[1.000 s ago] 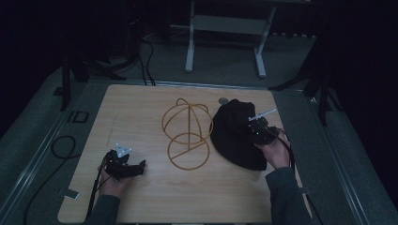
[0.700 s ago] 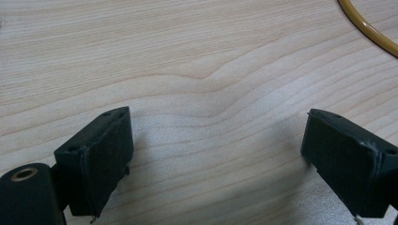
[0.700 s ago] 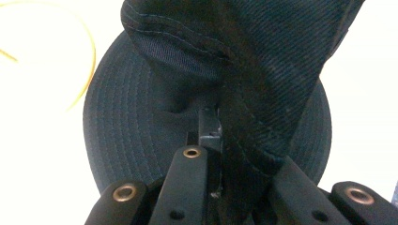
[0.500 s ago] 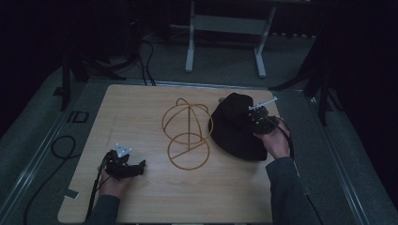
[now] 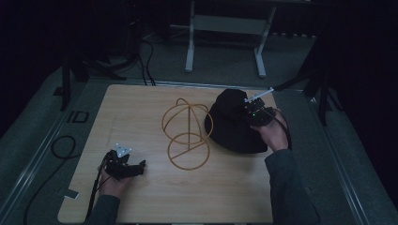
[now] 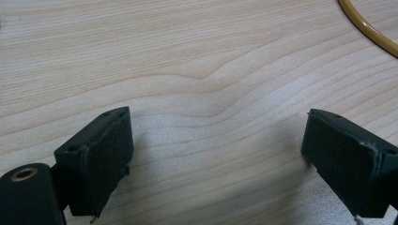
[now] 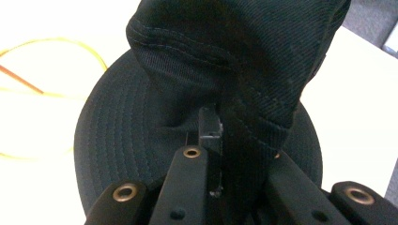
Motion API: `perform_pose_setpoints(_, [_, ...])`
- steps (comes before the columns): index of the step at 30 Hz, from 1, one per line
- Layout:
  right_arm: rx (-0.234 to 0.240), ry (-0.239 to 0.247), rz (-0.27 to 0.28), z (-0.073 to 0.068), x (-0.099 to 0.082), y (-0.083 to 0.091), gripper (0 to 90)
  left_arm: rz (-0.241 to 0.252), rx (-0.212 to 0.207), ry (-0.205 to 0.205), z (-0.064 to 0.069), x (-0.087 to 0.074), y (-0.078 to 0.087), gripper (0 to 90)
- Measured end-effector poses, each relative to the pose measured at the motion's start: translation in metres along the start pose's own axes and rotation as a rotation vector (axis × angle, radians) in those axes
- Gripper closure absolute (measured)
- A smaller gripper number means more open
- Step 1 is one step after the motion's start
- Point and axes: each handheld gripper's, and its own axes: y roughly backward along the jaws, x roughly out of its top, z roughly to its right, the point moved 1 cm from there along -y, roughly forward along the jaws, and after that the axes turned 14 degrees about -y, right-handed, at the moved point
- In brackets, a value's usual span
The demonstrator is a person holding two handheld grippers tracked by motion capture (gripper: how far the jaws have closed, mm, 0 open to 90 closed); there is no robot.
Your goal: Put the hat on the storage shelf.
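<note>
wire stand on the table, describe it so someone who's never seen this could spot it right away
On the light wooden table, look near the middle, just left of the black hat pinched by the right hand-held gripper. The wire stand is a thin golden frame of hoops, the one see-through, yellow thing there.

Hat (image 5: 232,123): black twill, concentric stitched rows on brim. Beside hat: wire frame (image 5: 187,132), mustard yellow. Table (image 5: 141,108) beneath hat: pale wood, wavy grain. Left gripper (image 6: 216,154): black jaws, brass rivet.
</note>
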Motion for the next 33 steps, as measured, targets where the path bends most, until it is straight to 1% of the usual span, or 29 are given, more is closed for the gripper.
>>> perform_pose_setpoints(9, [0.024,0.025,0.031,-0.007,0.016,0.014,87.9,0.0,0.0,0.0,0.0,0.0,0.0,9.9])
perform_pose_setpoints(11, [0.024,0.026,0.035,-0.007,0.017,0.016,87.9,0.0,0.0,0.001,0.0,0.0,0.0,9.9])
perform_pose_setpoints(15, [0.026,0.034,0.055,-0.009,0.024,0.024,87.9,0.0,0.001,-0.002,0.0,0.0,0.0,9.9])
perform_pose_setpoints(16, [0.026,0.034,0.055,-0.009,0.024,0.024,87.9,0.0,0.001,-0.002,0.0,0.0,0.0,9.9])
perform_pose_setpoints(17, [0.036,0.034,0.063,-0.009,0.027,0.028,87.9,0.0,0.001,-0.003,0.0,0.0,0.0,9.9])
perform_pose_setpoints(19, [0.042,0.035,0.071,-0.01,0.029,0.031,87.9,0.0,0.0,-0.002,0.0,0.0,0.0,9.9])
perform_pose_setpoints(25, [0.045,0.047,0.091,-0.012,0.035,0.04,87.9,0.0,0.0,-0.002,0.0,0.0,0.0,9.9])
perform_pose_setpoints(27, [0.052,0.038,0.097,-0.012,0.036,0.042,87.9,0.0,0.001,-0.002,0.0,0.0,0.0,9.9])
perform_pose_setpoints(33, [0.051,0.042,0.107,-0.012,0.041,0.048,87.9,-0.001,0.0,-0.003,0.0,0.0,0.0,9.9])
